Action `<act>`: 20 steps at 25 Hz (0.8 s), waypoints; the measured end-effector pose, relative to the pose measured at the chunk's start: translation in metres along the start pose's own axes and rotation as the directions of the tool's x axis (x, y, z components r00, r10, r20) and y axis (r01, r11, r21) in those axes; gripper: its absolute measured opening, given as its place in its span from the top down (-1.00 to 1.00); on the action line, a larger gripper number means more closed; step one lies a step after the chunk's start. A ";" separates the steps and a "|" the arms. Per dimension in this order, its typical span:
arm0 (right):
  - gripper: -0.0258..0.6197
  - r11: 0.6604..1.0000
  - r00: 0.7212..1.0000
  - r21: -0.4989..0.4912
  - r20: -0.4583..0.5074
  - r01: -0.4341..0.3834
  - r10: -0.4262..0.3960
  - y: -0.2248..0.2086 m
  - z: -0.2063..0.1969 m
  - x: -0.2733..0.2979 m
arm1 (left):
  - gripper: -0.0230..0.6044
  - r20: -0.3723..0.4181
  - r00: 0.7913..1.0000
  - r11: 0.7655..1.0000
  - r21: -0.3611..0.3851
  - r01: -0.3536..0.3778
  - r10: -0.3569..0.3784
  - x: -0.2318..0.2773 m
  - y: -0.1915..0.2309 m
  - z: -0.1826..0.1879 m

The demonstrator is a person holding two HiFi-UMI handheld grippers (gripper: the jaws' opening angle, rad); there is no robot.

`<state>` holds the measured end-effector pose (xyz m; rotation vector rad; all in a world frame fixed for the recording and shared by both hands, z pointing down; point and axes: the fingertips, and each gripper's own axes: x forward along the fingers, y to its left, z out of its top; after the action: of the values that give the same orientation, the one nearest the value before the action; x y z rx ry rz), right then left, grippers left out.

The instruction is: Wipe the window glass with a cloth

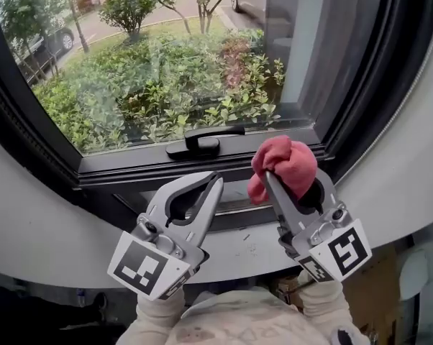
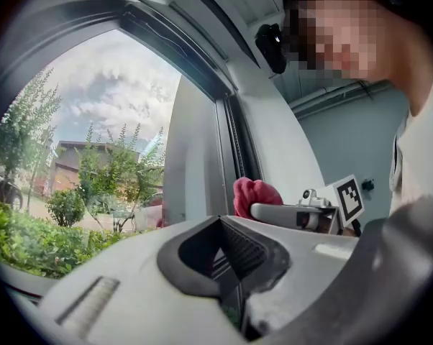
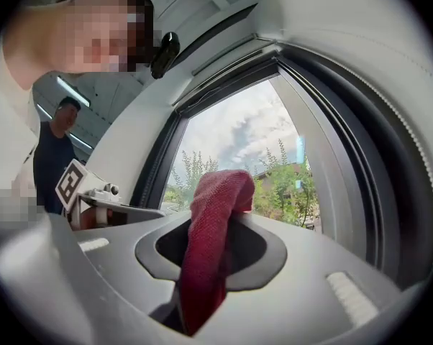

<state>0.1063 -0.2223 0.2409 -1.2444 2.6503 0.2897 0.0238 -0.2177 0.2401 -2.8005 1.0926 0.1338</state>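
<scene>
- At the lower window frame (image 1: 130, 165), just right of the black window handle (image 1: 202, 141): red cloth (image 1: 283, 165), bunched into a wad.
- Right gripper (image 1: 294, 182) is clamped on the cloth; the wad sits at the jaw tips and a tail runs back between the jaws.
- The cloth sits below the window glass (image 1: 152, 63), in front of the frame; can't tell if it touches either.
- Left gripper (image 1: 215, 180) has its jaws closed together with nothing between them. It is just left of the cloth, apart from it, tips pointing at the frame under the handle.
- Both grippers are above the white sill (image 1: 231, 254).
</scene>
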 end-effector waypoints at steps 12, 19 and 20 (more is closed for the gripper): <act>0.53 0.997 0.998 0.047 0.014 -0.054 0.054 0.041 0.002 -0.010 | 0.93 0.000 1.000 1.000 -0.009 -0.004 0.004 -0.023 -0.013 0.001; 0.54 0.988 0.992 0.091 0.025 -0.122 0.120 0.060 0.001 -0.005 | 0.93 0.005 1.000 0.999 0.010 -0.031 0.031 -0.035 -0.011 0.005; 0.54 0.987 0.991 0.093 0.029 -0.131 0.129 0.062 0.002 -0.005 | 0.93 0.005 0.999 0.999 0.012 -0.039 0.038 -0.038 -0.010 0.006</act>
<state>0.0612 -0.1795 0.2460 -1.0367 2.6961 0.1942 0.0026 -0.1847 0.2399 -2.7684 1.1428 0.1378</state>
